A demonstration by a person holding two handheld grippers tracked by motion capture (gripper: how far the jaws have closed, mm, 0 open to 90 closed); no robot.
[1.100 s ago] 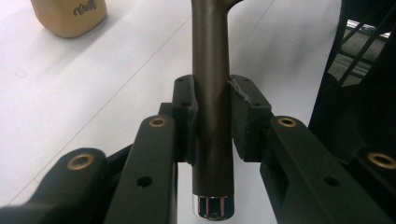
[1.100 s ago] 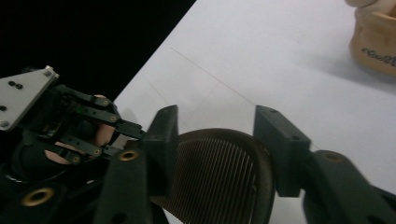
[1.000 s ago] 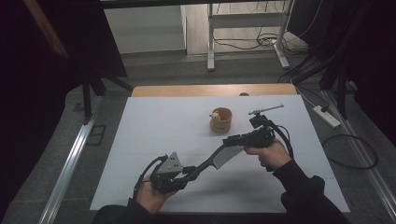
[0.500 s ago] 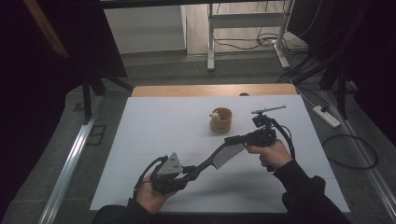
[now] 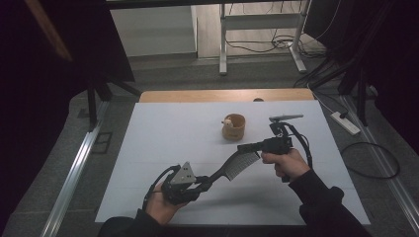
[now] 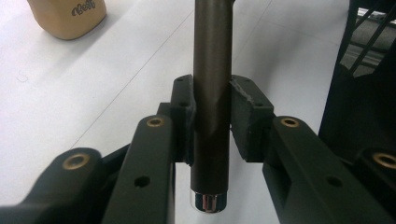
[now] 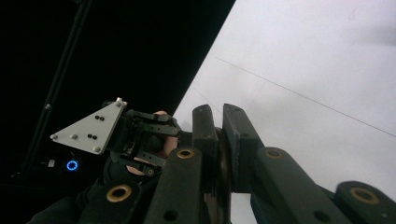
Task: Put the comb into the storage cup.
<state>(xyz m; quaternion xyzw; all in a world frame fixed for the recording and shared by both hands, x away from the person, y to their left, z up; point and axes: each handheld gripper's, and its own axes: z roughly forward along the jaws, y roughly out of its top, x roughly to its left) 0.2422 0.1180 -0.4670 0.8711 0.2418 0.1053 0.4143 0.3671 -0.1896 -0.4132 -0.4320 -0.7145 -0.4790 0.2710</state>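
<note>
The right gripper (image 5: 245, 147) has just clamped onto the brush (image 5: 236, 165); the left gripper (image 5: 207, 180) still pinches its handle.

overhead forward-down, 2 close claw views

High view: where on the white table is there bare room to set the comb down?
The table's whole left half is bare, from the far wooden edge to the left hand-held gripper. The near right corner is free too. It is crowded mid-right: the comb spans between both grippers, with the wooden cup just behind the right hand-held gripper.
</note>
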